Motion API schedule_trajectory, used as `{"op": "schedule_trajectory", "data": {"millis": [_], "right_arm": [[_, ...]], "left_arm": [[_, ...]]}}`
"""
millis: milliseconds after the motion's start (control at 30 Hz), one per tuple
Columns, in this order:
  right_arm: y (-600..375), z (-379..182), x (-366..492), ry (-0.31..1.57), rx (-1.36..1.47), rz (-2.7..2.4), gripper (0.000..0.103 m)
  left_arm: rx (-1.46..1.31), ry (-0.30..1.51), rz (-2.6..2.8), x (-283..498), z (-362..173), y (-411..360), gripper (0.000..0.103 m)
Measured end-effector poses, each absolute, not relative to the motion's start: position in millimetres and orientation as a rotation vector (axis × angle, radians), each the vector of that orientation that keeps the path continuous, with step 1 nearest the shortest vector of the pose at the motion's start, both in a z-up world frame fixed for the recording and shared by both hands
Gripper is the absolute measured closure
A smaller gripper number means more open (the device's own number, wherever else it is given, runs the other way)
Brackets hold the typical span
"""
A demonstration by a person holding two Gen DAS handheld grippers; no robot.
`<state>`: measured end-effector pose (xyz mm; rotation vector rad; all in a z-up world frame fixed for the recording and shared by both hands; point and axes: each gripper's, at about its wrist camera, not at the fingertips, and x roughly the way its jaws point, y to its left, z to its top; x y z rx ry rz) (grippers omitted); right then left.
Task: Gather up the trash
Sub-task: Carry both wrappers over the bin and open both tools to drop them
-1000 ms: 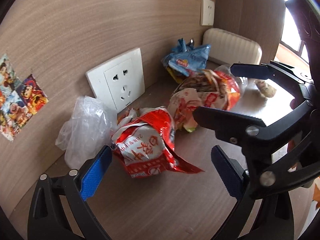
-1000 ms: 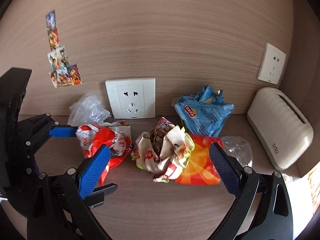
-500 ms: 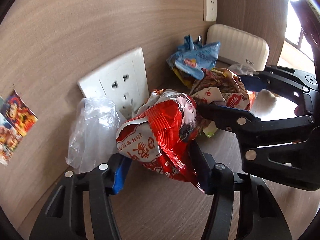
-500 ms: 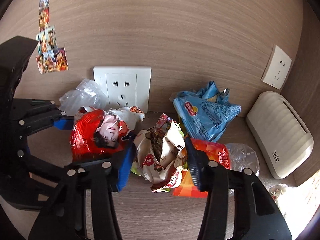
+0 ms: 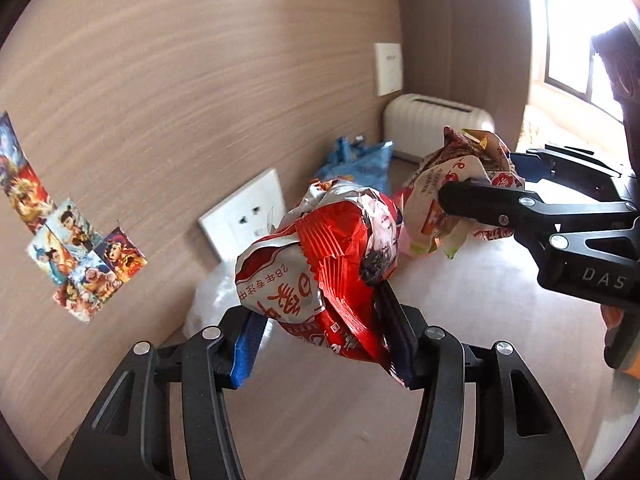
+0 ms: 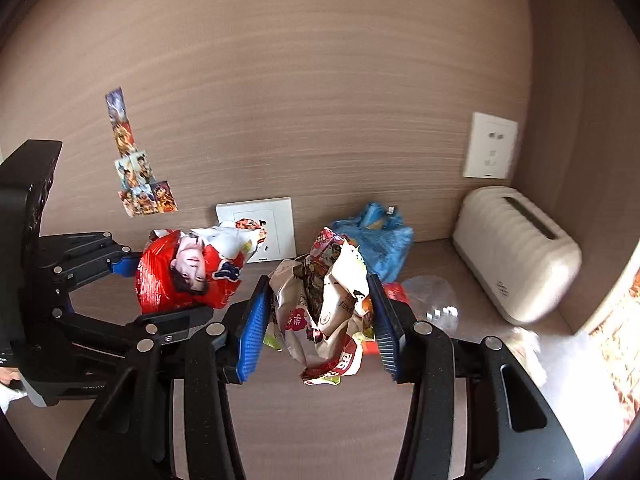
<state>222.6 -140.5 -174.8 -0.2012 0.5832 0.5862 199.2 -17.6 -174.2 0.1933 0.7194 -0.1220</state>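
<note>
**2 wrappers gripped and off the counter**

The left gripper (image 5: 320, 344) has its jaws clamped on a crumpled red snack wrapper (image 5: 320, 264), which bulges up and forward out of the jaws; they are closing a touch further on it. The right gripper (image 6: 320, 320) pinches a crumpled white and red wrapper (image 6: 324, 300), whose long axis runs roughly upright, its open mouth up and its tail hanging below the pads. Both wrappers are clear of the counter (image 6: 320, 432), side by side, the red one to the left.

No bin shows in either view, so where the wrappers must go cannot be told. Left on the counter by the back wall are a blue bag (image 6: 380, 244), a clear plastic bag (image 5: 212, 300) below the wall socket (image 6: 256, 224), and clear film (image 6: 432, 296) beside the white appliance (image 6: 516, 252). The blue bag lies just beyond the right jaws, nearer that hand.
</note>
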Motion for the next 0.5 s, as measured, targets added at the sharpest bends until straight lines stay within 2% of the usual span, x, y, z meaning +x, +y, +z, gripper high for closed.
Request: {"op": "schedule_trajectory", "data": {"millis": [267, 500], "right_arm": [[-194, -158, 184, 0.597, -0.157, 0.509, 0.054], [-265, -151, 141, 0.600, -0.116, 0.402, 0.054]], "left_arm": [[0.208, 0.722, -0.219, 158, -166, -68, 0.050], [0.250, 0.715, -0.355, 133, -165, -142, 0.050]]}}
